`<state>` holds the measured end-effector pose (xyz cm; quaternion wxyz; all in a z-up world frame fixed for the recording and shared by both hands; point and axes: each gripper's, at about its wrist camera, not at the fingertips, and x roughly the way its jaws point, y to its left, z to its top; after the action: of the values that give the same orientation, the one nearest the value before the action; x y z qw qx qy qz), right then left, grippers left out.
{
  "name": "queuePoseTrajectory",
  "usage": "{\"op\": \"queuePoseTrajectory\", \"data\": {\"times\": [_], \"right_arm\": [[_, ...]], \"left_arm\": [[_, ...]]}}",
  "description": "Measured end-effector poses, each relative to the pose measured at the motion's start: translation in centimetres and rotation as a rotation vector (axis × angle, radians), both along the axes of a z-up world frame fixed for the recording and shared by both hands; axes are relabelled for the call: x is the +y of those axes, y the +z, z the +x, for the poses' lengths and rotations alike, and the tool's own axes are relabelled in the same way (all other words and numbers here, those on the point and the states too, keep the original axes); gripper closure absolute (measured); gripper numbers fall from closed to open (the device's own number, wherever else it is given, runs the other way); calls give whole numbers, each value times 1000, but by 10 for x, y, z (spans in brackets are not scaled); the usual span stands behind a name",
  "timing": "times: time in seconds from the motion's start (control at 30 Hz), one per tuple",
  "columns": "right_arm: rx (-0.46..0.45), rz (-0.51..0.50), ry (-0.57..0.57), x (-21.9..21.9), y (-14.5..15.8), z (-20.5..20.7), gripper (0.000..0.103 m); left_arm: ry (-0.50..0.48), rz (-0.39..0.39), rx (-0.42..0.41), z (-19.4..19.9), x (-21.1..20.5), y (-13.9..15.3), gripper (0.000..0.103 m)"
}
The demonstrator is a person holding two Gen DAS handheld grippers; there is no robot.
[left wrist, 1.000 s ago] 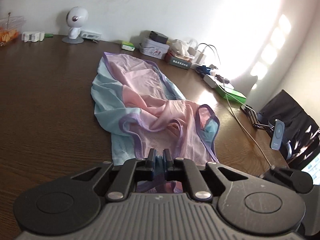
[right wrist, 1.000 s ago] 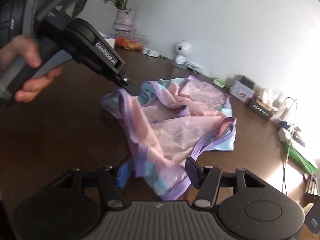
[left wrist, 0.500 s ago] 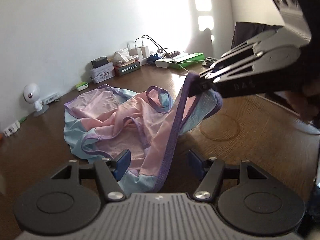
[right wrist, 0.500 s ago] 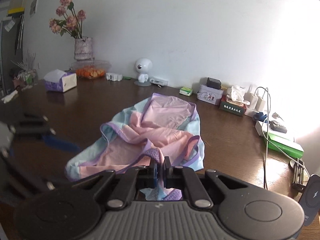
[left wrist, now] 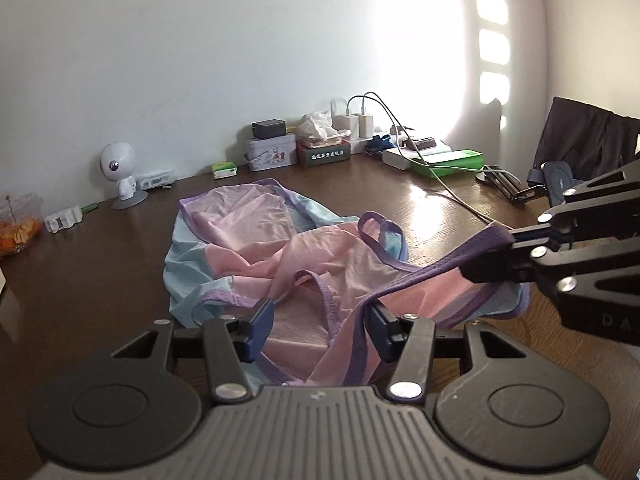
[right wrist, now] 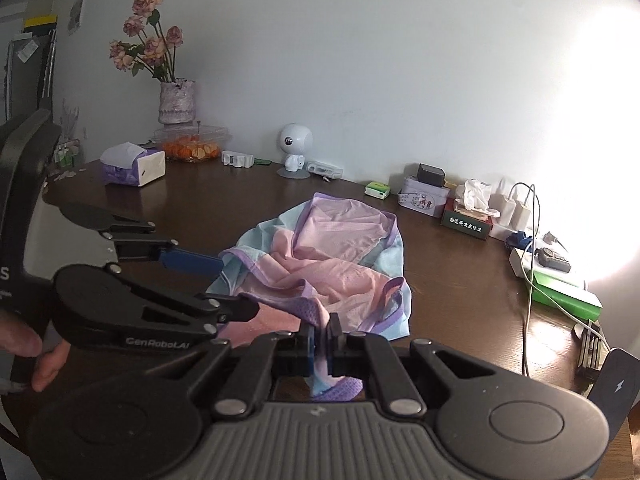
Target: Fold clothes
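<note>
Through my left wrist camera, my left gripper (left wrist: 322, 324) stands half open; its jaws have just been closing, with the garment's (left wrist: 256, 240) purple-edged hem lying loose between them but not pinched. The pink and light-blue garment sprawls crumpled on the dark desk (left wrist: 80, 272). From the right, my right gripper (left wrist: 490, 258) holds the purple band taut, probably to raise an edge so my left can take a second hold. Its body runs off the frame.

Through my right wrist camera, my right gripper (right wrist: 320, 338) is clamped tight on a bunched strip of that hem. My left gripper (right wrist: 236, 284) reaches in from the left, covering the garment's near-left corner, so I cannot tell how that edge lies.
</note>
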<state>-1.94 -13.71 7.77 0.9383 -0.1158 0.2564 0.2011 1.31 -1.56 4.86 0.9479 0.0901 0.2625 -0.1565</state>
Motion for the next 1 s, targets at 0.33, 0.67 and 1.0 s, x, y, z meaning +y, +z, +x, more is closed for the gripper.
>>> {"op": "queuePoseTrajectory", "data": {"times": [0.33, 0.67, 1.0], "right_arm": [[-36, -1, -57, -12, -2, -13, 99], [-43, -22, -73, -11, -8, -17, 99], [4, -146, -205, 8, -57, -3, 91]], "left_arm": [[188, 153, -35, -8, 17, -21, 74], [166, 214, -133, -12, 10, -4, 101], [284, -46, -236, -26, 40, 35, 101]]}}
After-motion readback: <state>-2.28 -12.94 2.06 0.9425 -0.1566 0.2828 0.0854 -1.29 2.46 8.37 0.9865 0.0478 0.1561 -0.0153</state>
